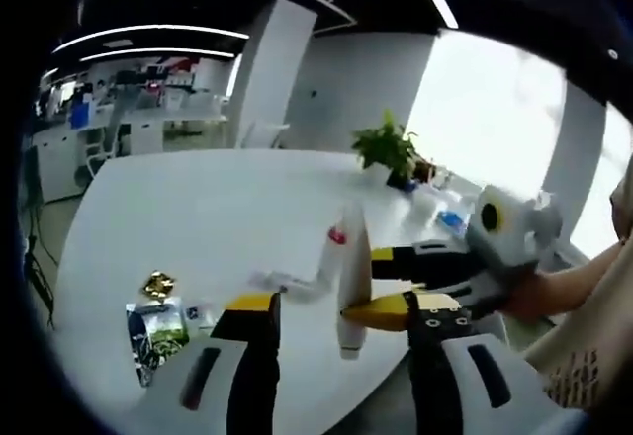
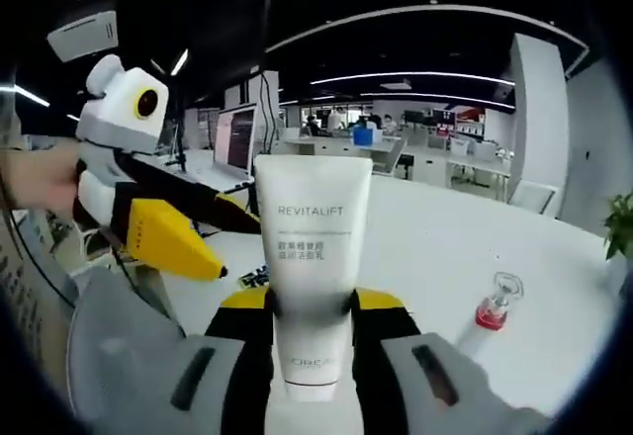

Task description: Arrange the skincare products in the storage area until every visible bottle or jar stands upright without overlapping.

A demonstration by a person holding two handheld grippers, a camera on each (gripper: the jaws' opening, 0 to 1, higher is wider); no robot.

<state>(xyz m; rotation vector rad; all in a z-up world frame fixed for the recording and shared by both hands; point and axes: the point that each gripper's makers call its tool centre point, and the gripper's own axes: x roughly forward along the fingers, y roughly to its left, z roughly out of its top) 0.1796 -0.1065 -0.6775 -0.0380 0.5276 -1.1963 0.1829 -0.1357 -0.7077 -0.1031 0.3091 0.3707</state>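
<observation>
My left gripper (image 1: 341, 316) hangs over the white counter (image 1: 198, 217) with its jaws apart, gripping nothing. The white tube (image 2: 313, 277) stands between the jaws of my right gripper (image 2: 313, 331), which clamp its lower body, flat crimped end up.

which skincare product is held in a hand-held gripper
The white Revitalift tube, clamped in the right hand-held gripper; the clear bottle with the red collar stands free on the table.

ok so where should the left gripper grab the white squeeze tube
The free upper half of the white squeeze tube, above the right gripper pinching its lower part. The left gripper faces its thin edge, so probably come straight in, closing on the flat faces.
</observation>
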